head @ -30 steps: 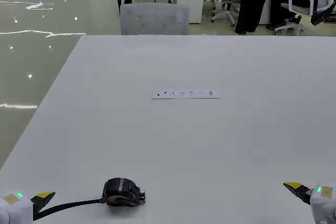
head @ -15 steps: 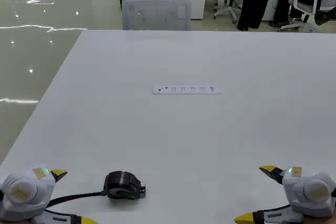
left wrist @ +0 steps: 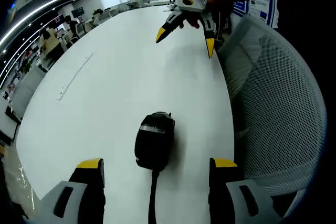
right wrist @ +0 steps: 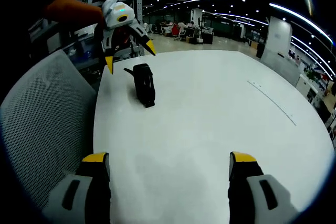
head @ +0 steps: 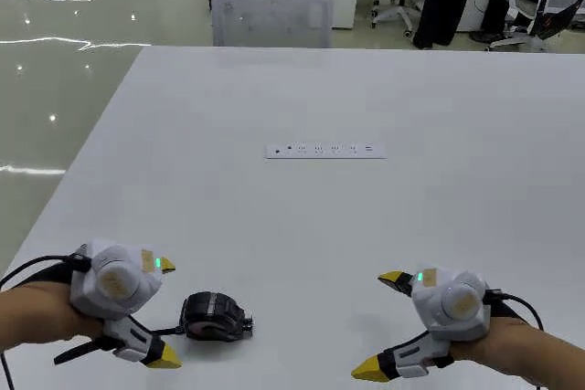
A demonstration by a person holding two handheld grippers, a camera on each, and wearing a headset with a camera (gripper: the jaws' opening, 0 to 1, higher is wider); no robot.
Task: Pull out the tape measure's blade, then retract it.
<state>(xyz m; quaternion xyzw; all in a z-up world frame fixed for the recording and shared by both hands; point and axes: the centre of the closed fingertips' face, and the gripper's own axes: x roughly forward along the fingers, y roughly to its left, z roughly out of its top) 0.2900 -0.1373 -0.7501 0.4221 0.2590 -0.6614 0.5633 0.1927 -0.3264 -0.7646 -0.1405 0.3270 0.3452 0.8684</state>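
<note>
White workbench (head: pixel 411 216) bears tape measure (head: pixel 213 316), power strip (head: pixel 324 150); glossy floor (head: pixel 64 61) beyond.

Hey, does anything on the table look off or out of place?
Nothing stands out. The tape measure lies intact on the white table, blade in, its black strap trailing toward the open left gripper.

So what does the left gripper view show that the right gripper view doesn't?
Left gripper view: the right gripper, open, across the white table, and its own fingers framing the tape measure close up. Right gripper view: the left gripper, open, beside that tape measure. Both: tape measure, table, a mesh chair back, the power strip.
</note>
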